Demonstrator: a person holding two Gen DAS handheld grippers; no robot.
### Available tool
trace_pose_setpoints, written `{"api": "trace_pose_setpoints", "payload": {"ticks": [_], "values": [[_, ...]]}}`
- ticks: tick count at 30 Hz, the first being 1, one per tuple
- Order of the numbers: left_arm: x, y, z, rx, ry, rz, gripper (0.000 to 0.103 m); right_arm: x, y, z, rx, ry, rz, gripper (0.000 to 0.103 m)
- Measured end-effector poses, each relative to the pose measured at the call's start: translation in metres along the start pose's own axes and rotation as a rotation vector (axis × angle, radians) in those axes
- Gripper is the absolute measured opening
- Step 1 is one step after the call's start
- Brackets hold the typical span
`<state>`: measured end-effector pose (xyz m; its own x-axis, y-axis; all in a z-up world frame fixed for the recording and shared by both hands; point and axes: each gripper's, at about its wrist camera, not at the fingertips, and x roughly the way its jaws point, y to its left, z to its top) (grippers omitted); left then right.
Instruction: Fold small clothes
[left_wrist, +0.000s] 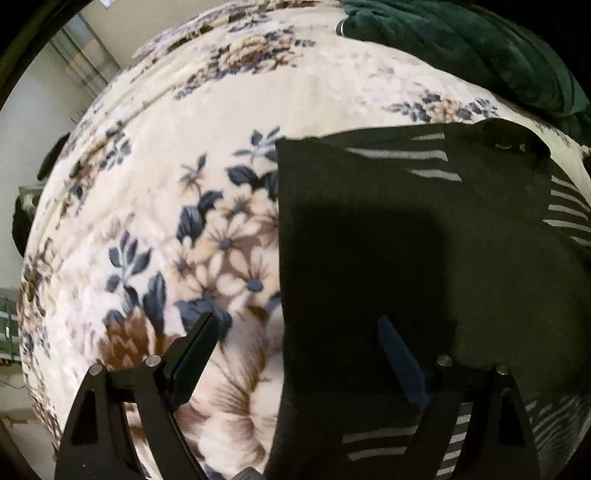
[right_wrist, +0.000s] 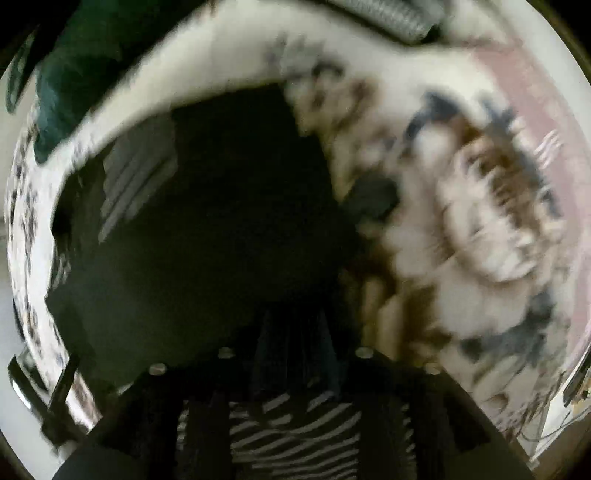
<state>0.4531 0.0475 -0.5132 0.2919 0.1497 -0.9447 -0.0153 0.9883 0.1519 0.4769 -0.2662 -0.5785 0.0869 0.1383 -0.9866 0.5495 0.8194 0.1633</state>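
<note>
A small dark garment (left_wrist: 424, 240) with grey striped bands lies on a floral blanket (left_wrist: 192, 155). In the left wrist view it fills the right half, with its straight left edge running down the middle. My left gripper (left_wrist: 299, 328) is open and straddles that edge, one finger over the blanket and one over the cloth. The right wrist view is blurred. There my right gripper (right_wrist: 295, 325) is shut on the garment (right_wrist: 207, 229), with striped cloth bunched under the fingers.
A dark green quilted cover (left_wrist: 480, 48) lies at the far side of the blanket, also seen in the right wrist view (right_wrist: 74, 62). A wall and window frame (left_wrist: 74, 70) show beyond the bed's left edge. Cables (right_wrist: 546, 417) lie beyond the right edge.
</note>
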Motion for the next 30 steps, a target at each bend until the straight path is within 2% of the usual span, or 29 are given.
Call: {"api": "trace_pose_setpoints", "payload": {"ticks": [2,3,6,8,10,12,14,15,16,18,20,22,26,30], "values": [[0.001,-0.001,0.001,-0.001,-0.003,-0.003,0.088,-0.014,0.004,0.004,-0.006,-0.062,0.071,0.037],[0.003,0.000,0.002,-0.006,-0.002,-0.005,0.088,-0.014,0.008,0.007,-0.020,-0.068,0.094,0.043],[0.016,0.003,0.003,-0.036,0.029,-0.001,0.088,0.003,0.026,0.022,-0.100,-0.043,0.145,0.043],[0.034,0.010,0.003,-0.061,0.068,0.012,0.090,0.031,0.038,0.034,-0.153,0.006,0.096,0.043],[0.048,0.020,0.003,-0.109,0.092,-0.024,0.099,0.050,0.037,0.040,-0.189,0.025,0.021,0.042],[0.049,0.028,0.005,-0.145,0.096,-0.053,0.100,0.061,0.036,0.042,-0.196,0.041,0.009,0.042],[0.039,0.029,0.006,-0.135,0.079,-0.041,0.100,0.057,0.040,0.041,-0.215,0.044,0.002,0.043],[0.029,0.028,0.005,-0.122,0.058,-0.035,0.100,0.050,0.042,0.040,-0.217,0.040,0.008,0.046],[0.018,0.027,0.004,-0.113,0.036,-0.037,0.100,0.043,0.043,0.039,-0.215,0.036,0.018,0.060],[-0.011,0.021,-0.002,-0.102,-0.010,-0.048,0.100,0.022,0.040,0.032,-0.216,0.031,0.050,0.075],[-0.041,0.011,-0.014,-0.091,-0.042,-0.070,0.100,-0.002,0.034,0.022,-0.227,0.024,0.076,0.082],[-0.071,-0.007,-0.032,-0.079,-0.061,-0.102,0.100,-0.028,0.023,0.004,-0.244,0.026,0.081,0.096],[-0.119,-0.069,-0.079,-0.015,-0.043,-0.153,0.100,-0.079,-0.006,-0.023,-0.281,0.034,0.096,0.097],[-0.152,-0.155,-0.147,0.025,0.045,-0.225,0.100,-0.118,-0.054,-0.038,-0.338,0.070,0.111,0.097]]}}
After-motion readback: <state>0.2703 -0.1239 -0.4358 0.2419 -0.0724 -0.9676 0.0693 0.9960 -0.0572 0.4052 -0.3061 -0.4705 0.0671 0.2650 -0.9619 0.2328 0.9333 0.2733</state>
